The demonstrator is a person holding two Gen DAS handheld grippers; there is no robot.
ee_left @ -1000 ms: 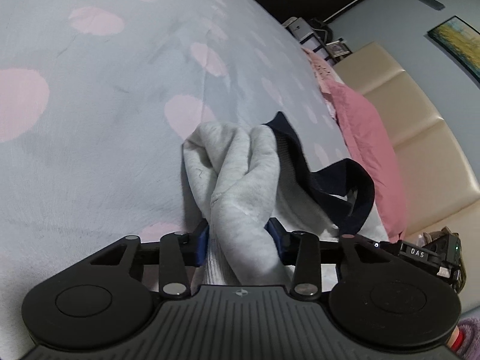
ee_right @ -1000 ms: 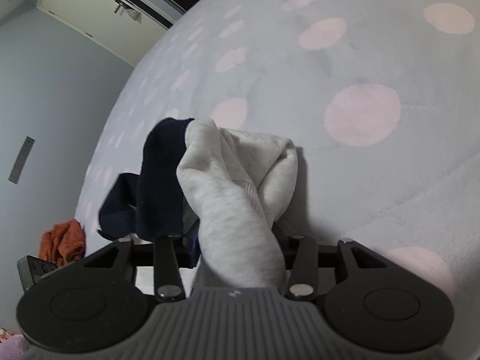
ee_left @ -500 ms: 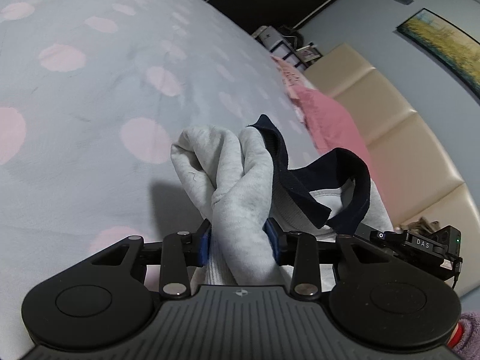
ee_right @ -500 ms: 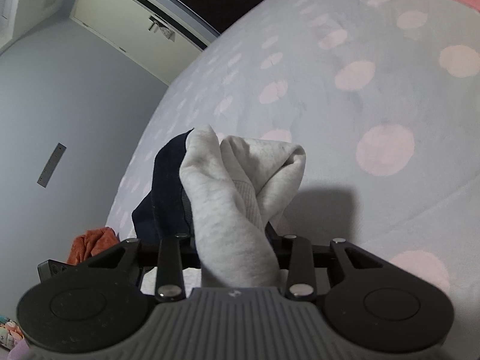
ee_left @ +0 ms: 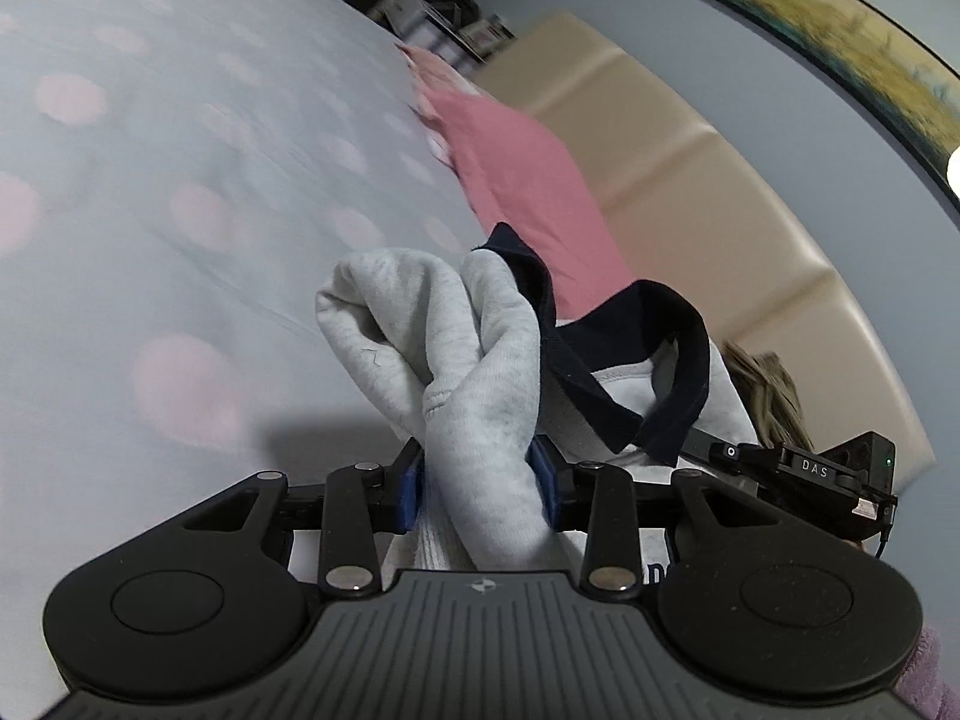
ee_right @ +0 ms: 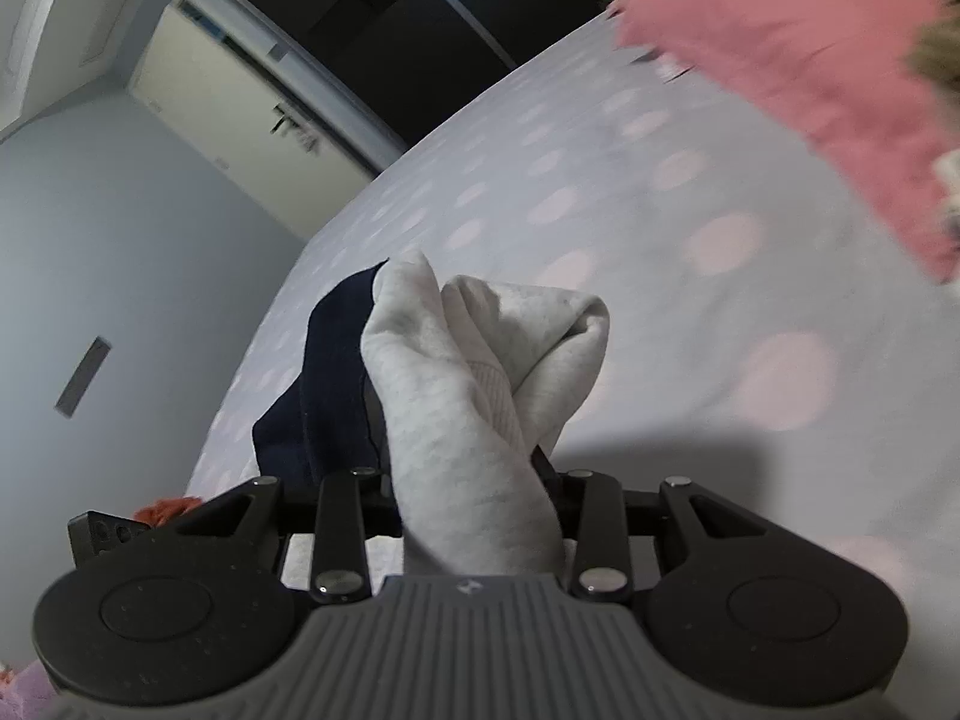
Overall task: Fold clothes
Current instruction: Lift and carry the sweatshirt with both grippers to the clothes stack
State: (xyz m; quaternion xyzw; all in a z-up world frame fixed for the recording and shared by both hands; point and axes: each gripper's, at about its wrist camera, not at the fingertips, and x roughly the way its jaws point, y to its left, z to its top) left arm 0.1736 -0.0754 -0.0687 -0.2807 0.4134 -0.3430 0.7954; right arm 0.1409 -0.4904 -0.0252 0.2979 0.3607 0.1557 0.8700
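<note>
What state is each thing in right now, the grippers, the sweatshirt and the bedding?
Left gripper: shut on the grey sweatshirt.
Right gripper: shut on it too.
Grey sweatshirt: bunched between the fingers, navy collar hanging in an open loop.
Polka-dot bedspread: spread flat.
Pink cloth: lying by the headboard.

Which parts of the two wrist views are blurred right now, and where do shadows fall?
Left wrist: bedspread smeared, sweater sharp, shadow below it. Right wrist: pink cloth and bedspread dots blurred, sweater crisp, dark shadow to its right.
</note>
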